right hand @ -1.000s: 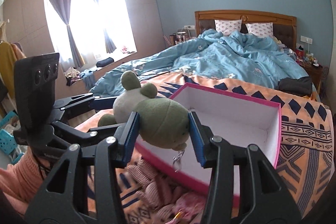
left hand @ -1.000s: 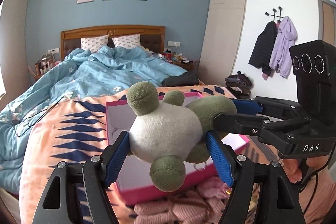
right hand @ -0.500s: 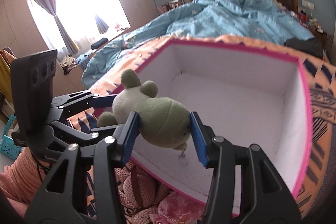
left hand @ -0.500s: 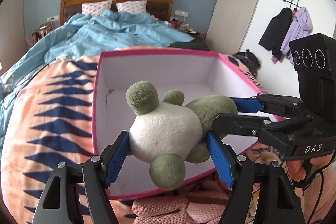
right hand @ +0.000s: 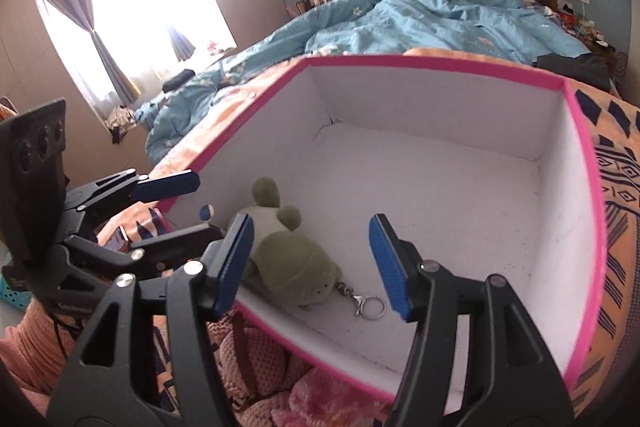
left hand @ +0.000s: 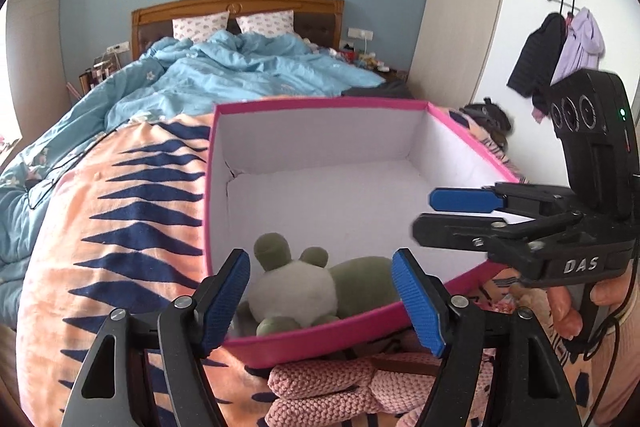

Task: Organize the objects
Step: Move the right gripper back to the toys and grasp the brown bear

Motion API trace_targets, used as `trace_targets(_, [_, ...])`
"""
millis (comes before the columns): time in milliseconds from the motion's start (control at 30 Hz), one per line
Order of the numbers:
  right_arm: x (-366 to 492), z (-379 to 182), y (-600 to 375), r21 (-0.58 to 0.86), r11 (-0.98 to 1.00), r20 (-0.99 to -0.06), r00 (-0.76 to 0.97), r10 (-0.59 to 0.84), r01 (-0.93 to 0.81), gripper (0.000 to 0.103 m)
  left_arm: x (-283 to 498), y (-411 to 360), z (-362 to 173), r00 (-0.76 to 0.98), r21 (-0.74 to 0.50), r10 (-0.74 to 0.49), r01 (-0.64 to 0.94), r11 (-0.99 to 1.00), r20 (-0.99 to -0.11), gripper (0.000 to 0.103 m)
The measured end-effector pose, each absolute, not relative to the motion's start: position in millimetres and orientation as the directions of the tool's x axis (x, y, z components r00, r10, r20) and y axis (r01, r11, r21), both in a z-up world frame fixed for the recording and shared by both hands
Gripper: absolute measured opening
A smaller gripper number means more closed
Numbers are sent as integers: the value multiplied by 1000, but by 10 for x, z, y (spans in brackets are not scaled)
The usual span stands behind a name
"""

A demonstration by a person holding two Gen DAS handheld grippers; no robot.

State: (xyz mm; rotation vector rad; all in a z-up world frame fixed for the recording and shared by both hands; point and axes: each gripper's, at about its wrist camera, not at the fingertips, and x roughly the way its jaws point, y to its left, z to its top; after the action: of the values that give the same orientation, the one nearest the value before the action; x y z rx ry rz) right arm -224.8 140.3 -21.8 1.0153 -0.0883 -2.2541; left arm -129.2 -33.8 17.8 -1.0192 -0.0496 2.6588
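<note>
The plush frog (left hand: 316, 287) is seen lying at twelve o'clock between the opening, unclamped jaws of both hand-held grippers, left (left hand: 320, 299) nearer, inside the pink box (left hand: 320, 103).

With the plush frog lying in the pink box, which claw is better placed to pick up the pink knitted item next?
Probably the left claw: the pink knitted item lies just below it, outside the pink box. The right claw hangs over the box interior. Both are opening, clear of the plush frog.
</note>
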Motion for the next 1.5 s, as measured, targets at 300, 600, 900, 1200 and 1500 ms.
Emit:
trace_targets(300, [-1473, 138, 1740, 312, -739, -522, -542, -658, 597, 66, -649, -499, 480, -774, -227, 407, -338, -913, -486, 103])
trace_targets(600, [-555, -138, 1906, 301, -664, -545, -448, -709, 685, 69, 30, -391, 337, -766, -209, 411, -354, -912, -494, 103])
trace_targets(900, [-314, -744, 1857, 365, -663, -647, -334, -685, 654, 69, 563, -119, 69, -710, -180, 464, -440, -879, -529, 103])
trace_targets(1200, [-439, -1042, 1725, 440, -659, -660, -278, -698, 610, 72, 781, -62, -143, -674, -228, 466, -415, -881, -573, 103])
trace_targets(1500, [-420, -1171, 1544, 495, -612, -652, -202, -731, 616, 62, 794, -47, -343, -636, -263, 454, -376, -888, -624, 103])
